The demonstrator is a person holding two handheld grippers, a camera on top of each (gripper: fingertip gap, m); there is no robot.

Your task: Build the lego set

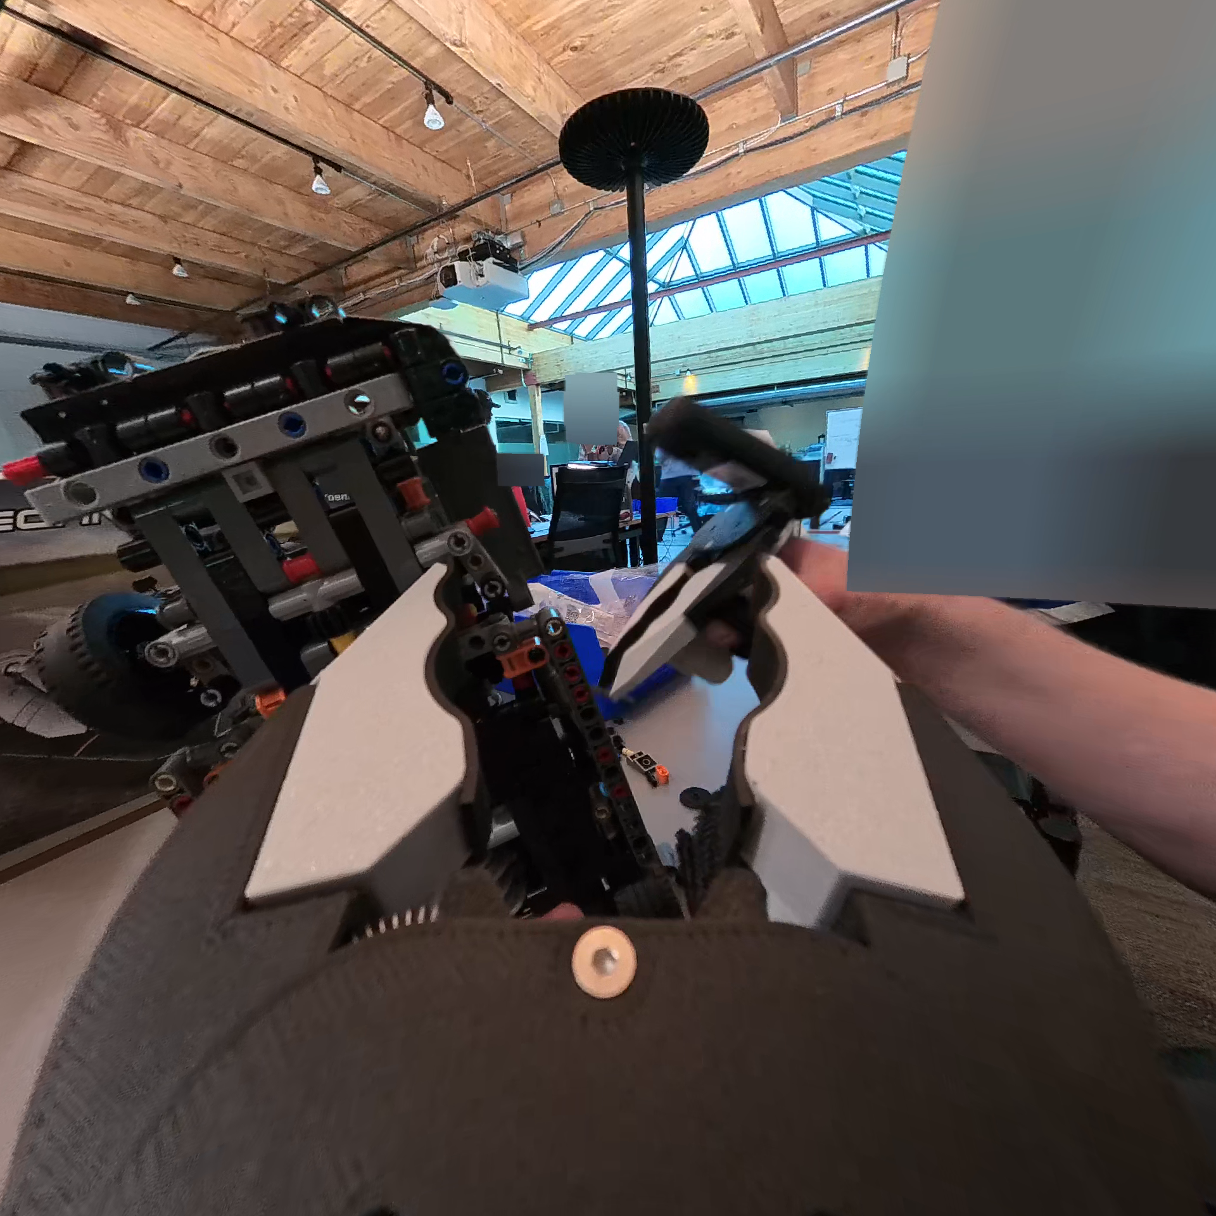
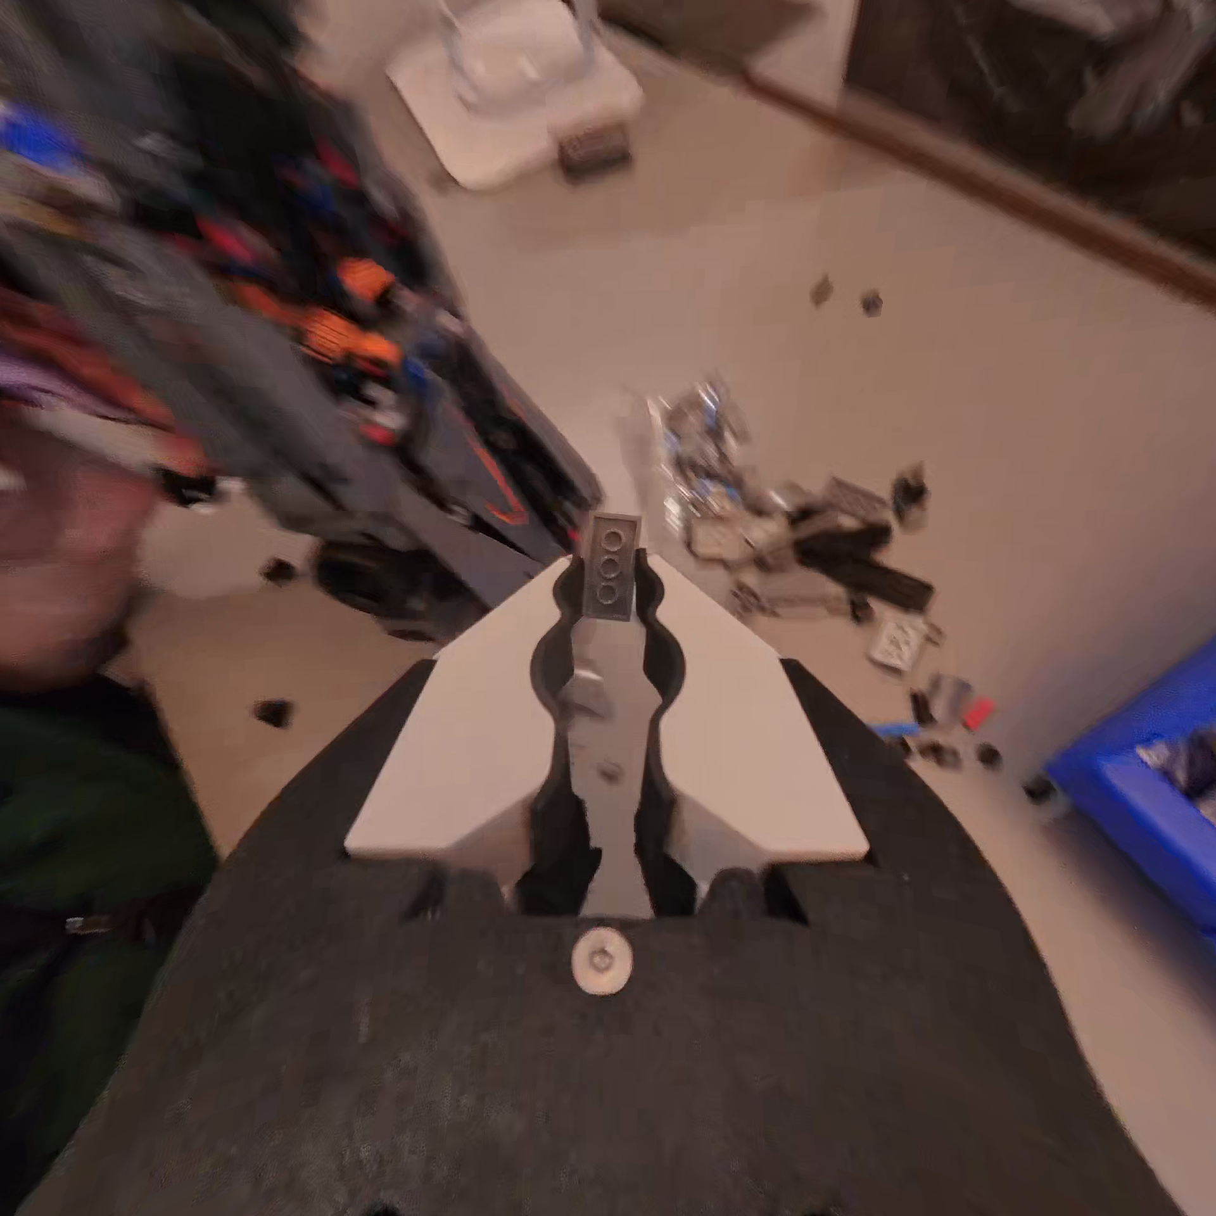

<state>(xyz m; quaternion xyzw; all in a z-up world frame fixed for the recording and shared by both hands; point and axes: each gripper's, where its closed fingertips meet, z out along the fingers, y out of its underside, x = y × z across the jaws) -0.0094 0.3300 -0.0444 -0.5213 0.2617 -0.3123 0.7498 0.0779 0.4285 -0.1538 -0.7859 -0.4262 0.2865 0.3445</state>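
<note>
My left gripper (image 1: 605, 572) is shut on the lower black part of a large grey and black Technic model (image 1: 263, 460), which it holds raised and tilted. The model has red, blue and orange pins. It shows blurred at the left of the right wrist view (image 2: 316, 368). My right gripper (image 2: 608, 559) is shut on a small grey plate with three studs (image 2: 613, 536), which sticks out past its tips beside the model's lower end. In the left wrist view the right gripper (image 1: 618, 678) hangs just right of the model, held by a person's hand (image 1: 855, 592).
A pile of loose pieces and bags (image 2: 822, 546) lies on the beige table (image 2: 724, 296). A blue bin (image 2: 1132, 776) stands at the right and a white tray (image 2: 520, 99) at the far edge. A small grey and orange piece (image 1: 648, 766) lies below the model. One gripper's finger ends stand about 15 cm off the other's.
</note>
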